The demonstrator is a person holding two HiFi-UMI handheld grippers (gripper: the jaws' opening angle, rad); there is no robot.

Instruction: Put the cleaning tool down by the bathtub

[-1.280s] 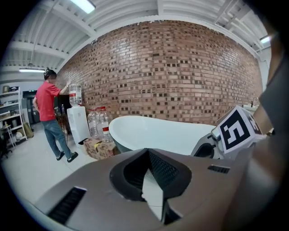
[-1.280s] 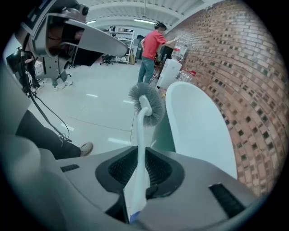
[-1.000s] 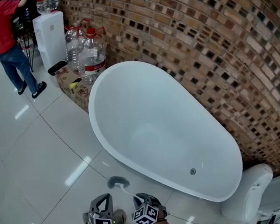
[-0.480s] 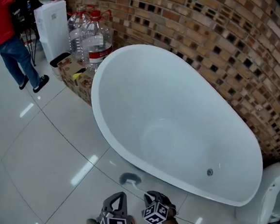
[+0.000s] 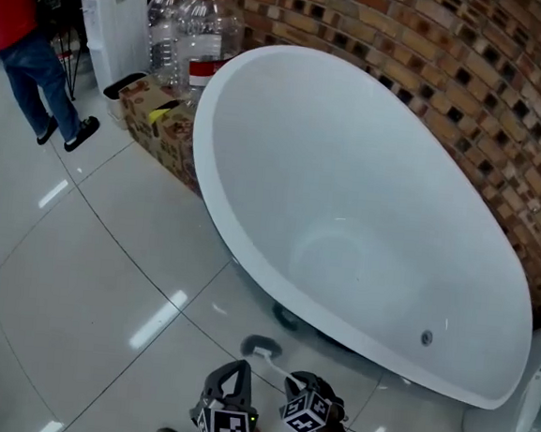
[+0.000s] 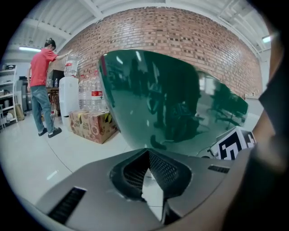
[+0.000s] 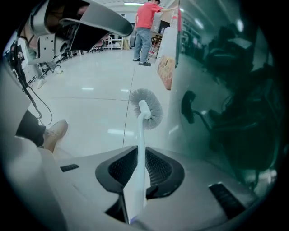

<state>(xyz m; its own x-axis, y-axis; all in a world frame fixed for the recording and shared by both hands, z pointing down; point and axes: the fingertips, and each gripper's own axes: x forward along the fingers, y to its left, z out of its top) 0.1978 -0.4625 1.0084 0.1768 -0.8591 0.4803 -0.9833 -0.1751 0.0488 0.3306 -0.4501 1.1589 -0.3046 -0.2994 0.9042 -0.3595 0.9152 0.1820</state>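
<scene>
Looking down from the head view, the white bathtub (image 5: 368, 172) fills the middle and right, and a brick wall (image 5: 508, 81) curves behind it. At the near edge sit the left gripper (image 5: 228, 374) and the right gripper (image 5: 293, 385), side by side over the glossy tiled floor (image 5: 78, 269). The toilet brush (image 5: 261, 349) reaches from the right gripper toward the tub, with its grey head low and just beside the tub's near wall. Whether the head touches the tile cannot be told. Far left stand a cardboard box (image 5: 156, 125), large water bottles (image 5: 188, 29), a white dispenser (image 5: 118, 18) and a person (image 5: 27, 39) in a red top and jeans.

In the left gripper view, the left gripper (image 6: 146, 155) has its jaws drawn together at the tips with nothing between them. Beyond them the bathtub's (image 6: 171, 99) dark glossy outer wall rises close ahead, with the box (image 6: 92, 125) to its left.

In the right gripper view, the right gripper (image 7: 141, 155) is clenched on the brush's white handle (image 7: 140, 149). The round bristle head (image 7: 146, 107) points away over the floor, near the tub's (image 7: 226, 90) dark side on the right. A shoe (image 7: 54, 133) shows at the left.
</scene>
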